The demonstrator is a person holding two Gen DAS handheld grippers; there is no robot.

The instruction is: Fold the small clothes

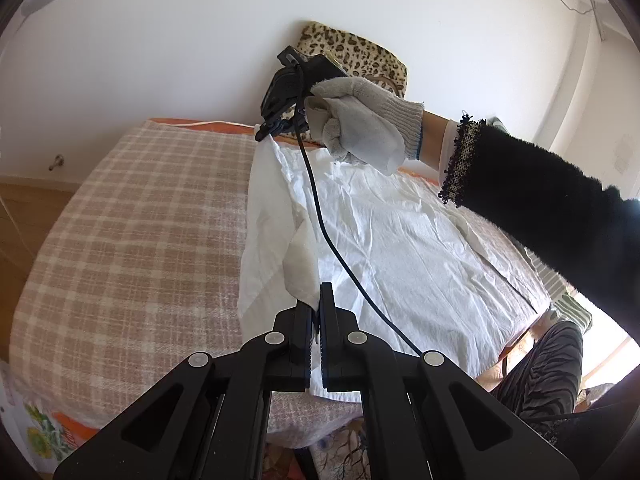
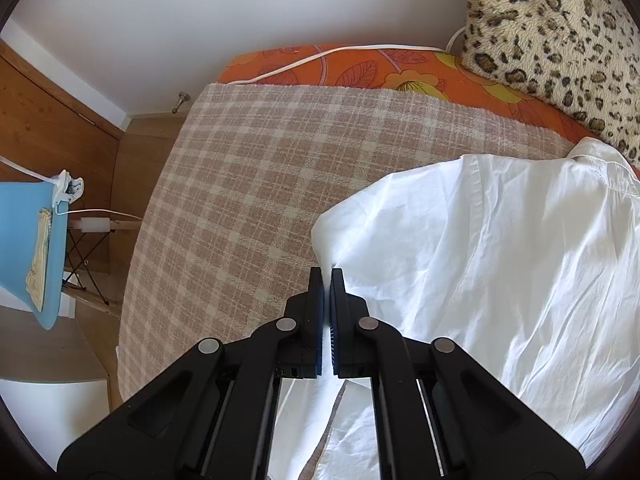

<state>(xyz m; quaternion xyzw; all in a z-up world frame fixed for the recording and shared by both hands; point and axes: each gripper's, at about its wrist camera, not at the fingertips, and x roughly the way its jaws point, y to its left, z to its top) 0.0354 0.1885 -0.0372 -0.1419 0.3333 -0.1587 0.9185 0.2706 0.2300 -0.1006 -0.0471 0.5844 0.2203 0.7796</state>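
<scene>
A white shirt (image 1: pixel 400 240) lies spread on the plaid-covered bed (image 1: pixel 132 240). My left gripper (image 1: pixel 318 300) is shut on the shirt's near left edge, lifting a flap of cloth. My right gripper (image 1: pixel 266 134), held by a gloved hand (image 1: pixel 360 124), is shut on the shirt's far left corner. In the right wrist view the right gripper (image 2: pixel 326 280) is pinched on the white shirt (image 2: pixel 500 260) at its edge, with cloth hanging below the fingers.
A leopard-print pillow (image 2: pixel 560 40) lies at the head of the bed on an orange floral sheet (image 2: pixel 400 68). A white cable (image 2: pixel 320 56) runs along the sheet. A blue table (image 2: pixel 24 240) stands beside the bed on the wooden floor.
</scene>
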